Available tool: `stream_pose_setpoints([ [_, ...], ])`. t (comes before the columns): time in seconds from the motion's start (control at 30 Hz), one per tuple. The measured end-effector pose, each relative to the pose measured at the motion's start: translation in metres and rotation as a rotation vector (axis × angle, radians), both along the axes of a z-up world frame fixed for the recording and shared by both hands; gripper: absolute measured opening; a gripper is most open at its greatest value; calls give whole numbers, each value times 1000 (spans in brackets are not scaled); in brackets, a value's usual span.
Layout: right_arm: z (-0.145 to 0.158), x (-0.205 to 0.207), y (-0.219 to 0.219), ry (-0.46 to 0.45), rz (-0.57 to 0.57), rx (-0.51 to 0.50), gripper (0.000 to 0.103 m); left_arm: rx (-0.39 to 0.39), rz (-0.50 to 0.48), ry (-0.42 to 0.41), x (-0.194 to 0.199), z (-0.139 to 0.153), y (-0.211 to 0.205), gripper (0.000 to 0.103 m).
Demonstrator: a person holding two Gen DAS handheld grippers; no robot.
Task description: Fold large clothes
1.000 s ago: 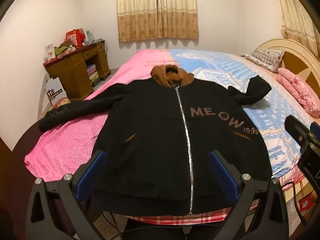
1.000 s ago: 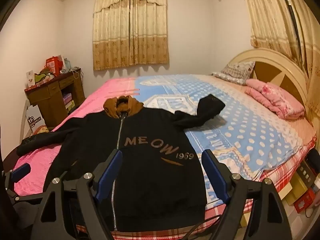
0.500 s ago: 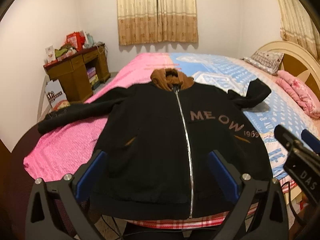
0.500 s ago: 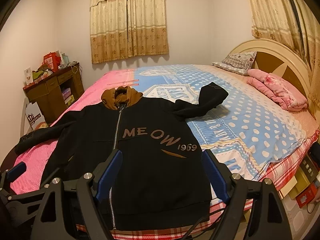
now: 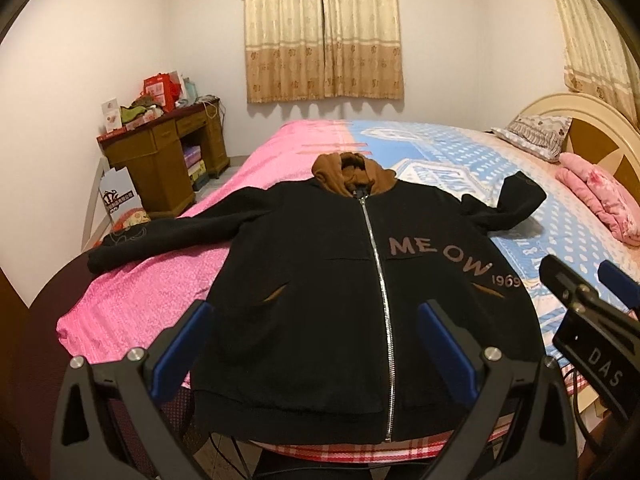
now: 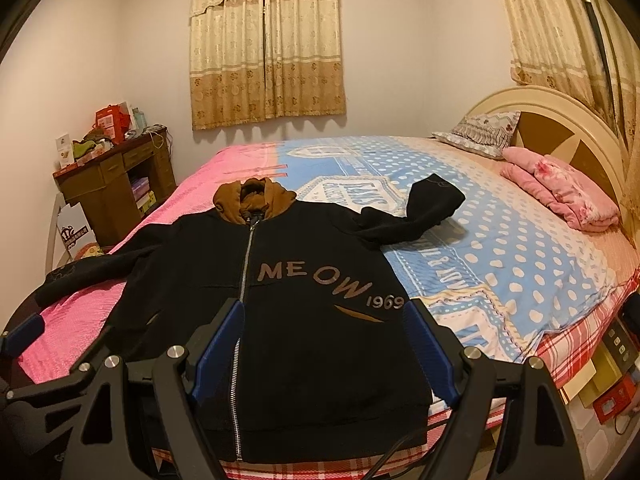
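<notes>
A black zip hoodie with a brown hood and the word MEOW lies flat, front up, across the near side of the bed. It also shows in the right wrist view. Its left sleeve stretches out left toward the bed's edge; its right sleeve is bent on the blue sheet. My left gripper is open and empty, above the hoodie's hem. My right gripper is open and empty, above the hem's right half. The right gripper also shows at the left wrist view's right edge.
A wooden desk with clutter stands at the back left. Pillows and a folded pink blanket lie by the headboard on the right. Boxes sit on the floor under the bed's right corner. Curtains hang behind.
Both grippers have risen and drawn back slightly, so the hoodie sits lower in both views. The right gripper has come further into the left wrist view. The hoodie has not moved.
</notes>
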State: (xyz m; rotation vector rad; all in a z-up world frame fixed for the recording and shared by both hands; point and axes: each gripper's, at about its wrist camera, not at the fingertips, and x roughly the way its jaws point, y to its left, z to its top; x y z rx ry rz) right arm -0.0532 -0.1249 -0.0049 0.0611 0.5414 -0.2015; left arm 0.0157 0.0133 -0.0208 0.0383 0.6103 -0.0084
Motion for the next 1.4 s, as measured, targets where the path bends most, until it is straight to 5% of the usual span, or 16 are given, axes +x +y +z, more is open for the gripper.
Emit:
stream_pose_setpoints([
  [1.4, -10, 24, -5, 55, -1, 35, 82, 14, -24, 44, 16, -12, -5, 103],
])
